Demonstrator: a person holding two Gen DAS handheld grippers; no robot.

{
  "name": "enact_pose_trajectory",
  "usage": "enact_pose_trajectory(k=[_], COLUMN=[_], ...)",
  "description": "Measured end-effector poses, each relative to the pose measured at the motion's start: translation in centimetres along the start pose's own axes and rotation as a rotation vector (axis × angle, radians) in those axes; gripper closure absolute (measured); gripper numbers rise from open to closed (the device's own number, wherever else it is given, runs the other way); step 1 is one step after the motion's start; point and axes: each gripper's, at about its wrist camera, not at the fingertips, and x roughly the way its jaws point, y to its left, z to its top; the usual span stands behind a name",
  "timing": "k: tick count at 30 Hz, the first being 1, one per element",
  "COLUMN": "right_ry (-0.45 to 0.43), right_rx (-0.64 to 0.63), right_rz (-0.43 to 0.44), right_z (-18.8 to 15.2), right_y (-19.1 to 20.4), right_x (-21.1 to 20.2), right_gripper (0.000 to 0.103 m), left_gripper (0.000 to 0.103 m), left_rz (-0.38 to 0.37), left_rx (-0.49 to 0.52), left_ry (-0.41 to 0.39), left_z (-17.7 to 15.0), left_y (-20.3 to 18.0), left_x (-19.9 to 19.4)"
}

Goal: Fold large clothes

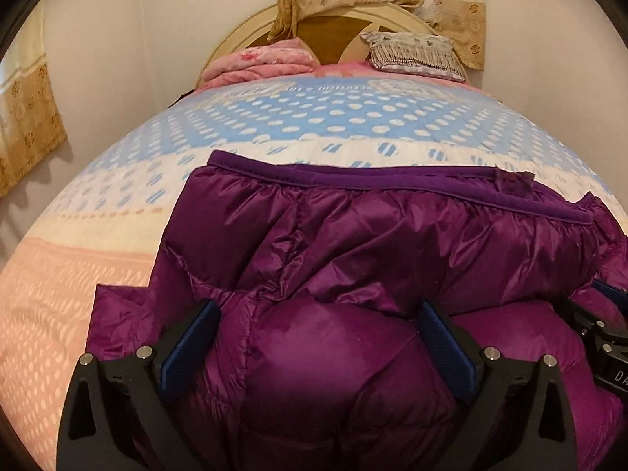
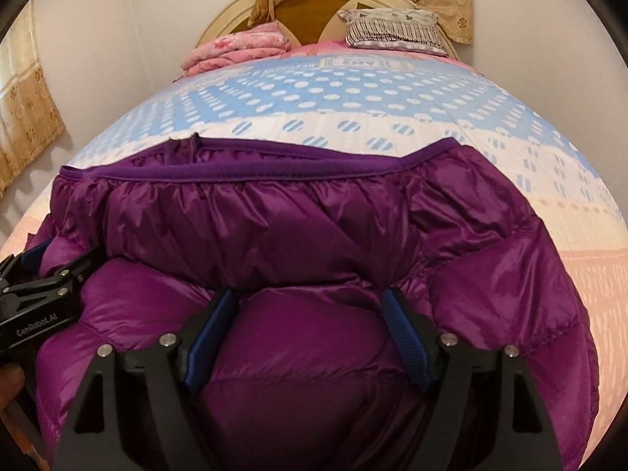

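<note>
A shiny purple puffer jacket (image 1: 353, 243) lies folded on the bed, its darker hem band across the far edge; it also shows in the right wrist view (image 2: 274, 219). My left gripper (image 1: 318, 314) is open, its blue-padded fingers (image 1: 188, 337) pressed against a puffy fold at the jacket's near left part. My right gripper (image 2: 308, 306) is open too, straddling a puffy fold at the near right part. Each gripper shows at the edge of the other's view: the right one (image 1: 600, 325) and the left one (image 2: 43, 274).
The bed (image 1: 274, 133) has a quilt with blue dots, white and pink bands. Folded pink bedding (image 1: 259, 62) and a patterned pillow (image 1: 412, 53) lie by the round headboard. Curtains (image 1: 27, 117) hang on the left wall and behind the headboard.
</note>
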Motion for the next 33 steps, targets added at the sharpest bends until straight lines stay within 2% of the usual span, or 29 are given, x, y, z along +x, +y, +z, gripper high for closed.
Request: enact_pose_trajectory(k=[14,33], right_ry=[0.044,0.057], right_rx=[-0.023,-0.036], right_rz=[-0.040,-0.063], right_z=[0.0,0.4], right_y=[0.6,0.9], right_x=[1.0,1.7], right_gripper=[0.020,0.018], left_gripper=[0.001,0.001], left_rz=[0.009,0.003], left_rx=[0.008,0.003], left_ry=[0.068,0.080], left_z=[0.0,0.2], left_y=[-0.3,-0.1], left_x=[1.0,1.3])
